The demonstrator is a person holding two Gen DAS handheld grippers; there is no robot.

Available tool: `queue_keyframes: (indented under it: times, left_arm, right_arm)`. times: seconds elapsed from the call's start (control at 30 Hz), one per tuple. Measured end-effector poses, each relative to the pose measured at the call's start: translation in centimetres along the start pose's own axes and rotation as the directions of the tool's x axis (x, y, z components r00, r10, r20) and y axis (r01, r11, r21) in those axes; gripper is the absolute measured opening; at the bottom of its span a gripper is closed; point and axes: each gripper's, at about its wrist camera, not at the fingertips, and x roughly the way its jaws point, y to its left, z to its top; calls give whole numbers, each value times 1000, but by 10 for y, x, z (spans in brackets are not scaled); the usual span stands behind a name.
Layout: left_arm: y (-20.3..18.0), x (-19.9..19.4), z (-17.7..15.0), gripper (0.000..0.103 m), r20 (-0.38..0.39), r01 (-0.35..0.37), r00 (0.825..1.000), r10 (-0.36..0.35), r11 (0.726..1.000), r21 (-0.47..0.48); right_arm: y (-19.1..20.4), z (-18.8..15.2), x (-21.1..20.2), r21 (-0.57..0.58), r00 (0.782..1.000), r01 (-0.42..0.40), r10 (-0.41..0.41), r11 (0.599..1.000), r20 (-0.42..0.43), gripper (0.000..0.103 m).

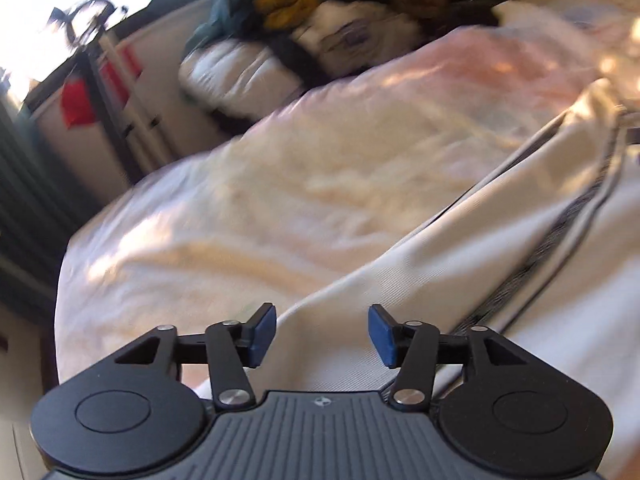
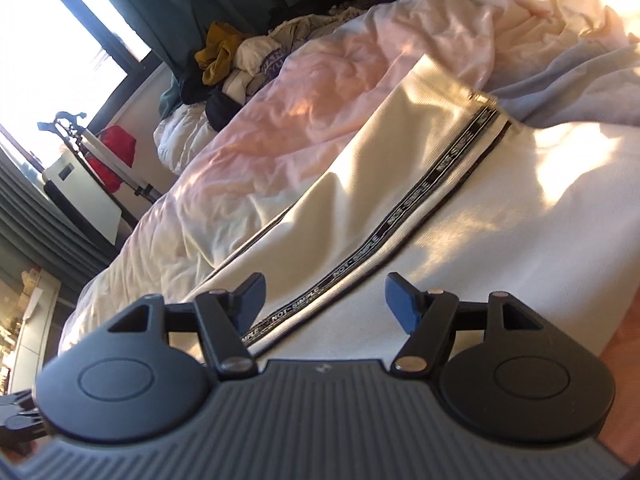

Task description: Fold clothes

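Lettering "NOT-SIMPLE" on the cream trousers' (image 2: 360, 184) side stripe (image 2: 420, 192) reads only in the right wrist view; left view blurs. Both grippers, left gripper (image 1: 322, 334) and right gripper (image 2: 325, 302), gape empty above a rumpled duvet (image 2: 280, 92) by a window (image 2: 48, 40).

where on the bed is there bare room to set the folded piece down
Free: the rumpled duvet between the cream garment and the bed's window-side edge. Crowded: the far corner, under the clothes pile. Both grippers, left and right, are open and empty.

Mounted on each gripper, angled down, close over the bed (image 1: 240, 208). Both facing the window (image 2: 52, 48) — sharing the clothes heap (image 1: 320, 32).
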Motion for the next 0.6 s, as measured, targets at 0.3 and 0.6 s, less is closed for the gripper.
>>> queue_keyframes:
  times: [0.3,0.6]
  left_arm:
    - [-136,31,108,57,78,245,960,-268,943,226]
    - [-257,140,174,52,-34,346,933,-357,870,351]
  right_arm:
    - [-26,9,-27,108,994,54,-64,993,86,69]
    - [-75,21,-31,314,979,56,-113,948,167,70]
